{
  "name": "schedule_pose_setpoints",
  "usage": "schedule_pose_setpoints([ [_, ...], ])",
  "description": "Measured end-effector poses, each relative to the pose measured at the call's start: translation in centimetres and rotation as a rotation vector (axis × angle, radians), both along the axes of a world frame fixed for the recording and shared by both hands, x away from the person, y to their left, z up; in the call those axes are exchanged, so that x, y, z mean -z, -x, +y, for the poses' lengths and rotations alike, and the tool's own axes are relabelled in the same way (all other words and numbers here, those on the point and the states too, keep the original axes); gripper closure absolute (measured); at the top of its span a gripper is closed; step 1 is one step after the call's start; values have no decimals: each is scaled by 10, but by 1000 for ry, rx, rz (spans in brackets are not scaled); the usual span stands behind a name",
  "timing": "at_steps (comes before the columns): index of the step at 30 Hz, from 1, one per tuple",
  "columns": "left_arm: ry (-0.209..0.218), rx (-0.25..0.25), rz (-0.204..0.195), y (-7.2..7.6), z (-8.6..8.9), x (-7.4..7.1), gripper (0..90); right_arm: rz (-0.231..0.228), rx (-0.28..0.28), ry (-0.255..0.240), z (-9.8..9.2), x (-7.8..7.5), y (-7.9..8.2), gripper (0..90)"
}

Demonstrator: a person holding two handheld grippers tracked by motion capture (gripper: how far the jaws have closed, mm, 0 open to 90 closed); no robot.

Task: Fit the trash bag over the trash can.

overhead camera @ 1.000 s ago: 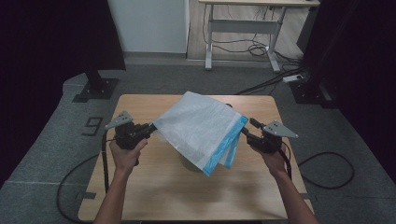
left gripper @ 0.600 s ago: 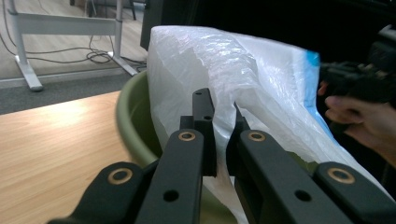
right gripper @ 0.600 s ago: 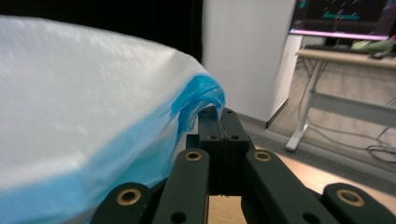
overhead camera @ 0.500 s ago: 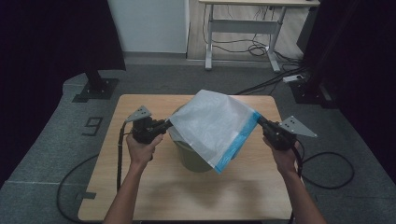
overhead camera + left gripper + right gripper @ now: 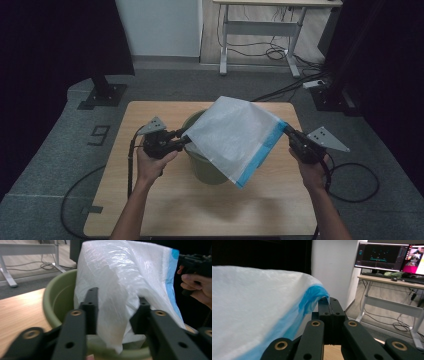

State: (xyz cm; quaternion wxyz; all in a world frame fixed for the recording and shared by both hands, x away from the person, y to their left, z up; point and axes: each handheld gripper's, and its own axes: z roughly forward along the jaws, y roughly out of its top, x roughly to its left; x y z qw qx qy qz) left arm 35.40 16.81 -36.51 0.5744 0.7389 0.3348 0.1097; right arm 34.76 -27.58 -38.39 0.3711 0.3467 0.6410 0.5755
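A white plastic bag (image 5: pixel 235 132) with a blue edge is stretched, tilted, over an olive-green bucket (image 5: pixel 205 167) that stands in the middle of the wooden table (image 5: pixel 150 200). My left gripper (image 5: pixel 183 139) is at the bag's left corner, by the bucket's rim. Its jaws have just been opening, and in the left gripper view (image 5: pixel 116 302) they stand apart with the bag (image 5: pixel 125 270) hanging loose between them above the bucket (image 5: pixel 57 300). My right gripper (image 5: pixel 286 129) is shut on the bag's blue edge (image 5: pixel 312 297) and holds it up at the right.
A white desk (image 5: pixel 260 20) with floor cables stands beyond the table, and a black stand base (image 5: pixel 102 95) sits at the back left. A monitor (image 5: pixel 384 255) shows in the right gripper view. The right hand (image 5: pixel 197 285) with its gripper appears in the left gripper view.
Both hands have moved to the right with the bag. The bag has shifted right and risen, uncovering the bucket's left rim.
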Motion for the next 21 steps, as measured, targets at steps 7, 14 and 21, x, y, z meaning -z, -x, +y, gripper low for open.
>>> schedule_pose_setpoints([
  [7, 11, 58, 5, 15, 15, -9, 321, 37, 33, -16, -3, 4, -5, 886],
  [14, -26, 59, -42, 23, 2, -26, 302, 29, -5, -19, 6, 5, 0, 887],
  [21, -49, 77, -53, 25, -21, -37, 319, 11, -88, -6, 24, 3, 11, 886],
])
